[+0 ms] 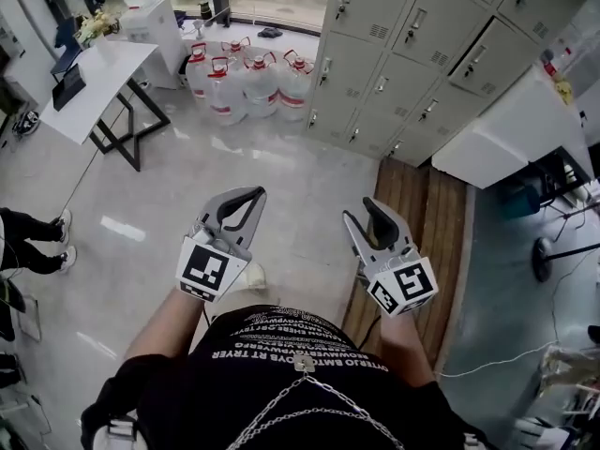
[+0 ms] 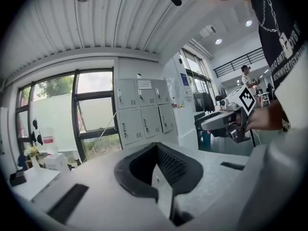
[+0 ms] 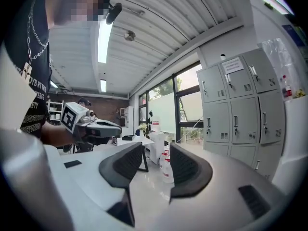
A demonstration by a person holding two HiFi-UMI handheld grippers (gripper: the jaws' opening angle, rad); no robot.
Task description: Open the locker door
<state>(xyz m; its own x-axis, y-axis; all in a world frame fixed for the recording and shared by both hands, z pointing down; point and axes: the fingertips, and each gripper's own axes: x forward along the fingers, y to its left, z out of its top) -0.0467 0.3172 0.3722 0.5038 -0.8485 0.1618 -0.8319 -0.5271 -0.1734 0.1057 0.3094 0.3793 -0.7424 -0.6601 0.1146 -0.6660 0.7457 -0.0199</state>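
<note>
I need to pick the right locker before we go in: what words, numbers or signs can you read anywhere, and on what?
Nothing reads for certain.
Paper label on an upper locker door: too small.
White print on the black shirt: upside down, letters unsure.
Water bottles, red labels: too small.
Blue wall sign: blurred.
Marker cube: square pattern, no words.

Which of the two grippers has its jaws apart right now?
The right gripper: its jaws stand apart with an empty gap between them. The left gripper has its jaw tips touching, shut on nothing.
</note>
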